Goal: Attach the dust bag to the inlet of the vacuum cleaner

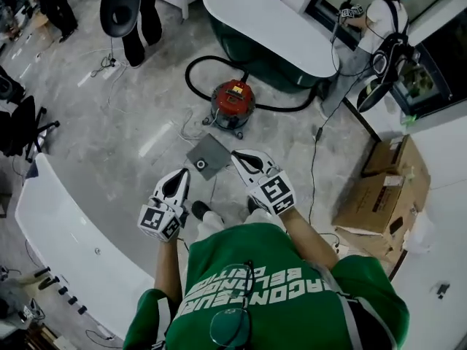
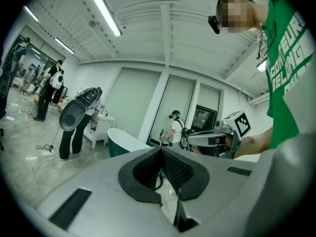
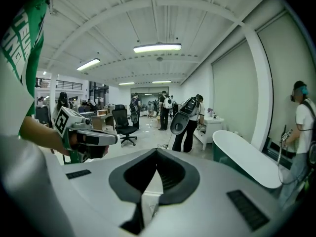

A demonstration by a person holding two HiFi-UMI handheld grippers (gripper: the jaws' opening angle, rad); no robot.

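Left gripper and right gripper both have their jaws pressed together, nothing in them. The grey dust bag lies flat on the floor just ahead of the right one. The red vacuum sits a bit beyond it, near the tub.

Bright, even light from ceiling tubes; both gripper views bend strongly toward dark, vignetted edges.

Green T-shirt with white lettering, glasses hung at six o'clock; white, black-padded left claw and right claw.
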